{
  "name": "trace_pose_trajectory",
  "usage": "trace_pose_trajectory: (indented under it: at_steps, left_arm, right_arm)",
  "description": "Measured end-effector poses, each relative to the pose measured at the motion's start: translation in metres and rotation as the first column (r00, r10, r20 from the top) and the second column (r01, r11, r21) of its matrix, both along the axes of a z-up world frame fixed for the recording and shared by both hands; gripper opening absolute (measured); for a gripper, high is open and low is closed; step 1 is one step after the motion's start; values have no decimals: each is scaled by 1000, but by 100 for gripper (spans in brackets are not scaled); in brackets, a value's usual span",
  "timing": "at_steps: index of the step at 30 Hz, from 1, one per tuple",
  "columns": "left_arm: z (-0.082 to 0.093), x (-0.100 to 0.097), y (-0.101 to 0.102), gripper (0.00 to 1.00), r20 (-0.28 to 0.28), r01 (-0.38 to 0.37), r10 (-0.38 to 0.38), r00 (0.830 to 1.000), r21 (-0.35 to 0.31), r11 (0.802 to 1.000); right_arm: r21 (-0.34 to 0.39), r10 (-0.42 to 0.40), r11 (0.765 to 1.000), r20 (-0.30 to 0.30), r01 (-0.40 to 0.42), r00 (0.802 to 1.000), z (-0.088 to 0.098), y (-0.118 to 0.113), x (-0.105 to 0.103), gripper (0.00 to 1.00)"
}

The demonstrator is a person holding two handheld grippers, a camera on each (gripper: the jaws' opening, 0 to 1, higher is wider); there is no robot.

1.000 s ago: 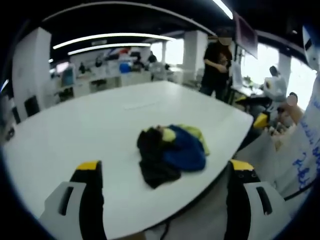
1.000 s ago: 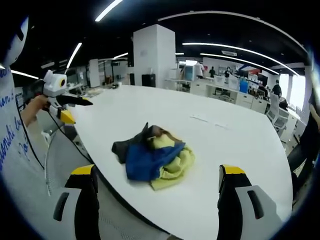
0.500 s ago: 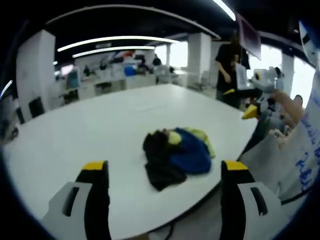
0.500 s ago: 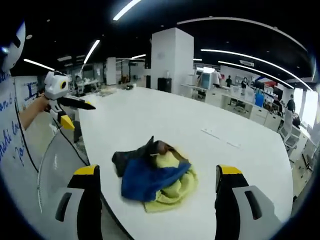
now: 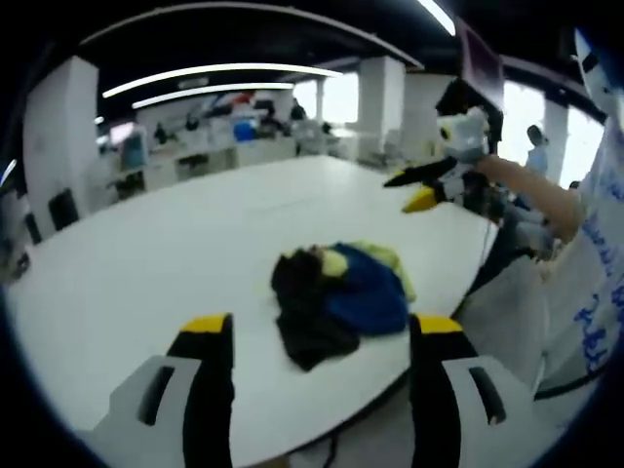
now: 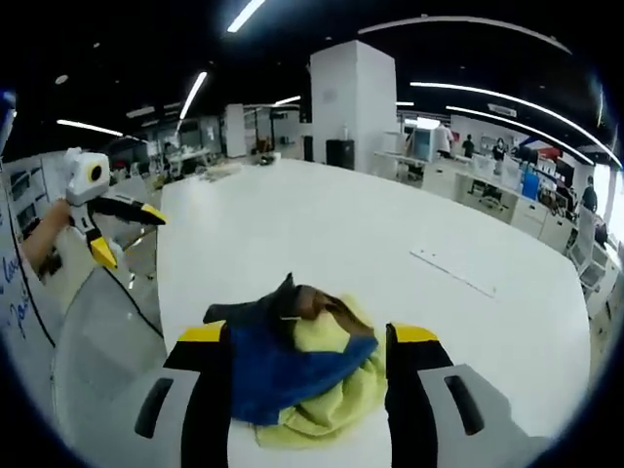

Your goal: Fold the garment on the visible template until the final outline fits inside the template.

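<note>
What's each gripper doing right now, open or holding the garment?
Left gripper: open, empty, short of the crumpled garment.
Right gripper: open, empty, jaws either side of the garment but not closed on it.

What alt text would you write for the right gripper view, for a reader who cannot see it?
A crumpled blue, yellow and black garment lies near the edge of a large white table, framed between the right gripper's open yellow-tipped jaws. The left gripper, held in a hand, is at far left, in an open-plan office.
</note>
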State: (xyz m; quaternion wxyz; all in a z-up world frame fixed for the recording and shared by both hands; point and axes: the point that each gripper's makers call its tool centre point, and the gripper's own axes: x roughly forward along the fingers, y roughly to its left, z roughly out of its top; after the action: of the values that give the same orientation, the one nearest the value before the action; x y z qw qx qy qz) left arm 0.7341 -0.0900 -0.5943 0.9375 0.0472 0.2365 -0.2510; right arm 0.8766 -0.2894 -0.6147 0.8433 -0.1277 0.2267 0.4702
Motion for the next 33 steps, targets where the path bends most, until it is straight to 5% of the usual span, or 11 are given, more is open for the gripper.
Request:
trace_pose_trajectory:
  at_steps: [3, 15, 27, 33]
  left_arm:
    - [-1, -1, 1, 68, -12, -11, 11, 1000, 6, 1000]
    - [8, -5, 0, 68, 9, -44, 45, 999, -37, 998]
    - [4, -7, -1, 66, -9, -53, 53, 999, -50, 997]
    - [1, -7, 6, 67, -21, -82, 81, 996, -54, 995]
  right_arm:
    - [-90, -4, 996, -5, 4, 1000, -23, 0, 21, 55]
    - [-212, -32, 977, -58, 20, 998, -76, 9, 78, 17]
    - [-290, -72, 957, -206, 9, 976, -126, 11, 98, 12]
    - [-311, -88, 950, -212, 18, 973, -139, 12, 108, 14]
